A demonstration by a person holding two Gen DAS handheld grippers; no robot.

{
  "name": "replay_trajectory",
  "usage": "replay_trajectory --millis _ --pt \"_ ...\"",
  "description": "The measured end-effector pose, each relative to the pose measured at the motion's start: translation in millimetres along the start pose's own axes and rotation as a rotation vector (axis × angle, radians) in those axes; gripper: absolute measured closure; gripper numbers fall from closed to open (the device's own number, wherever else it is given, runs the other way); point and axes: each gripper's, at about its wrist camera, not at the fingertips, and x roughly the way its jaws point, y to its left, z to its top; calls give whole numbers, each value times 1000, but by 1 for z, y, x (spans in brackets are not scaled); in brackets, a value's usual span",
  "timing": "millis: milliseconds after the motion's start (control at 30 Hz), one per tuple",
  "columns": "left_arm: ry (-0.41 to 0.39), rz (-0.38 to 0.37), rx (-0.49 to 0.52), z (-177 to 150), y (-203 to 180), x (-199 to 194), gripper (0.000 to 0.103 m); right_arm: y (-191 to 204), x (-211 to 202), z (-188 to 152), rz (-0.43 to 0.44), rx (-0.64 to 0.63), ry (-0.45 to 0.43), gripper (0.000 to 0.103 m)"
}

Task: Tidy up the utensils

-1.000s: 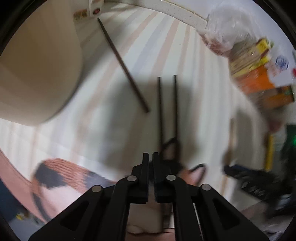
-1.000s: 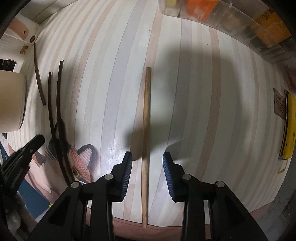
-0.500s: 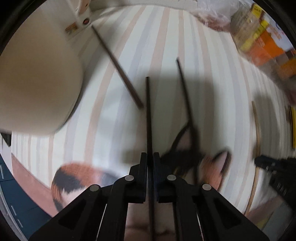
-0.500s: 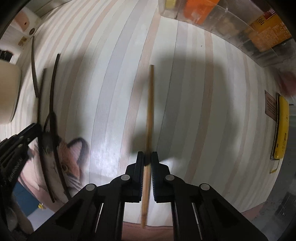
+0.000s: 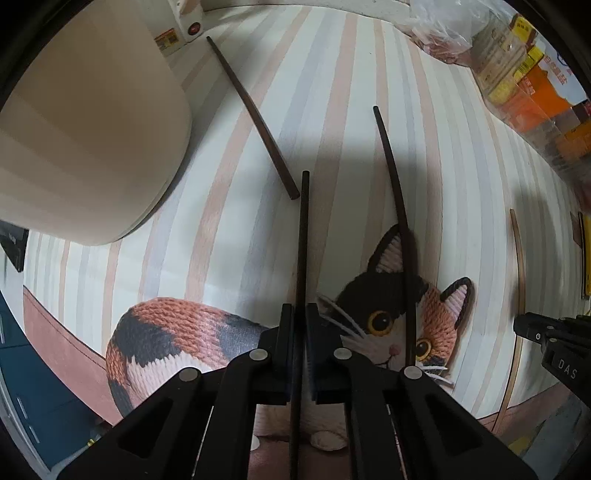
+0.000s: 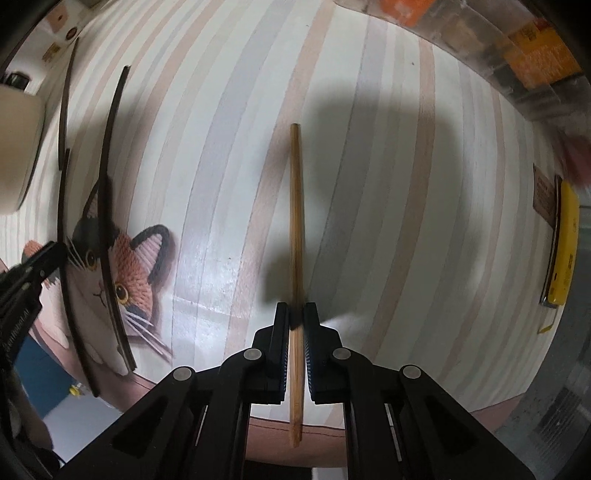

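My left gripper [image 5: 300,314] is shut on a black chopstick [image 5: 303,236] and holds it above the striped mat. A second black chopstick [image 5: 397,206] lies on the mat just right of it, over the cat picture. A dark brown chopstick [image 5: 255,114] lies further back, pointing at the cream holder [image 5: 85,122]. My right gripper [image 6: 296,314] is shut on a light bamboo chopstick [image 6: 296,206], lifted off the mat. That bamboo chopstick also shows at the right of the left wrist view [image 5: 520,266].
A striped mat with a calico cat picture [image 5: 391,321] covers the table. Clear bins with orange and yellow packets [image 5: 532,85] stand at the back right. A yellow object [image 6: 563,251] lies at the mat's right edge. A white power strip [image 5: 184,26] sits behind the holder.
The right gripper closed on the bamboo chopstick and lifted it. The left gripper took hold of one black chopstick and raised it; the other black chopstick stayed on the mat.
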Motion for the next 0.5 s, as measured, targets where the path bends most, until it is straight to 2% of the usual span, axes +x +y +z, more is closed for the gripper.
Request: replay_trajectory --millis 67,100,233,367,400,500 --pt "-69 10 18 -6 -2 -17 100 -5 -2 0 19 10 -25 95" --pt "-86 5 23 -20 0 -28 100 -9 -3 -2 35 25 -38 95" --pt "-171 -22 20 -26 -2 -65 100 -11 -26 -13 75 37 -124 95" --pt "-280 -41 -26 -28 11 -106 100 -7 -64 -22 96 24 -250 96" --pt "-307 -40 -31 -26 24 -111 100 -5 -77 -23 101 17 -292 96" --pt "-358 -50 -46 -27 30 -137 100 -2 -107 -28 107 0 -384 96"
